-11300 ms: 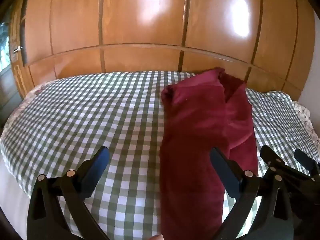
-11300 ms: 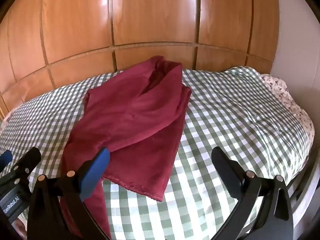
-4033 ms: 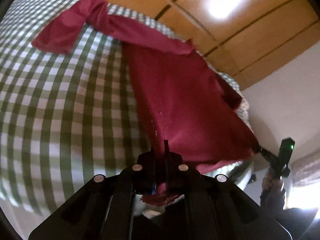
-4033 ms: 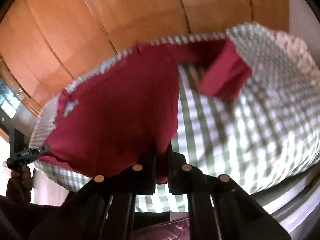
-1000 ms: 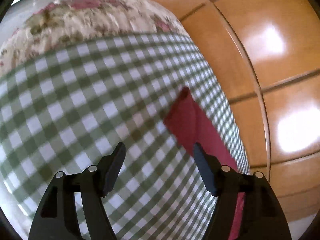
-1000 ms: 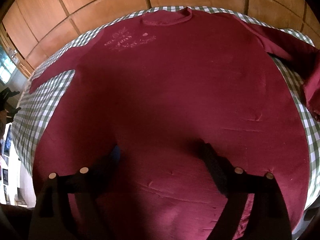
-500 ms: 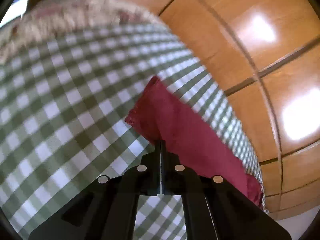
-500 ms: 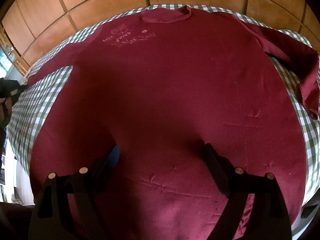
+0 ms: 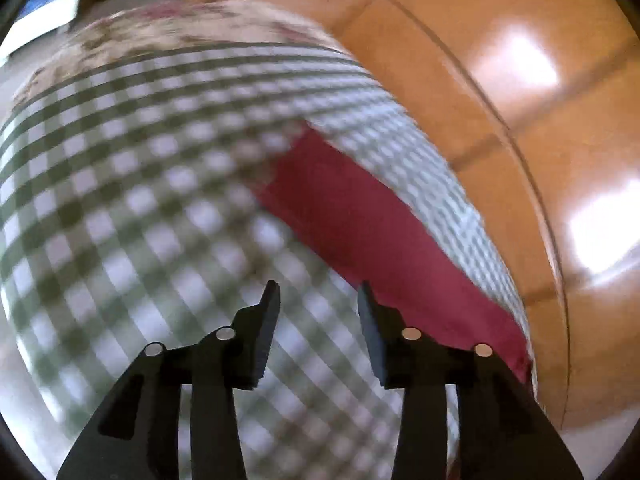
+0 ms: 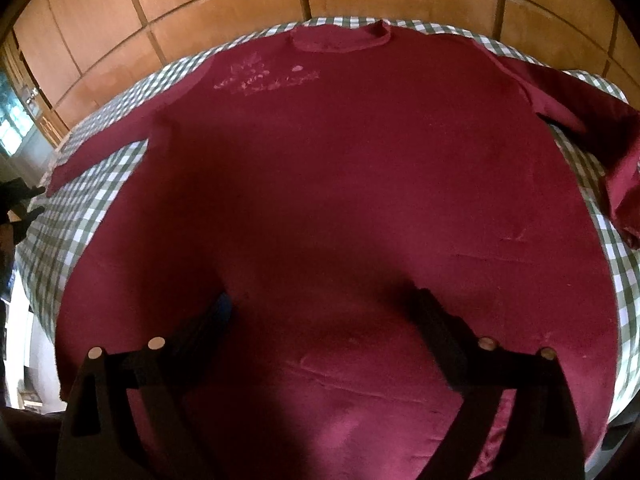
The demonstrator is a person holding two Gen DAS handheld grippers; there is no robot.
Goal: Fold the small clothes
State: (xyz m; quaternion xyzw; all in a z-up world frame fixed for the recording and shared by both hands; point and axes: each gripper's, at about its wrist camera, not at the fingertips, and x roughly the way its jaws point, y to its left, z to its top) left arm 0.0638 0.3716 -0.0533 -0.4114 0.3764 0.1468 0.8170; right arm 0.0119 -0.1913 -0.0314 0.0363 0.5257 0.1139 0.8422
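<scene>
A dark red long-sleeved shirt (image 10: 340,184) lies spread flat, front up, on the green-checked bed (image 10: 64,216), collar towards the wooden wall. My right gripper (image 10: 324,300) is open and empty, low over the shirt's lower middle. The shirt's right sleeve (image 10: 600,136) lies crumpled at the bed's right edge. In the left wrist view the left sleeve (image 9: 360,216) lies stretched out on the checked cover. My left gripper (image 9: 318,296) is open and empty, just short of the sleeve's near edge. It also shows at the far left of the right wrist view (image 10: 20,200).
A wooden panelled wall (image 10: 224,12) runs behind the bed. A floral sheet edge (image 9: 168,28) shows past the checked cover at the bed's left end. A window (image 10: 12,120) is at the far left.
My left gripper was shut at the sleeve half a second ago; now it is open and has drawn back from the sleeve. The right gripper stays open over the shirt.
</scene>
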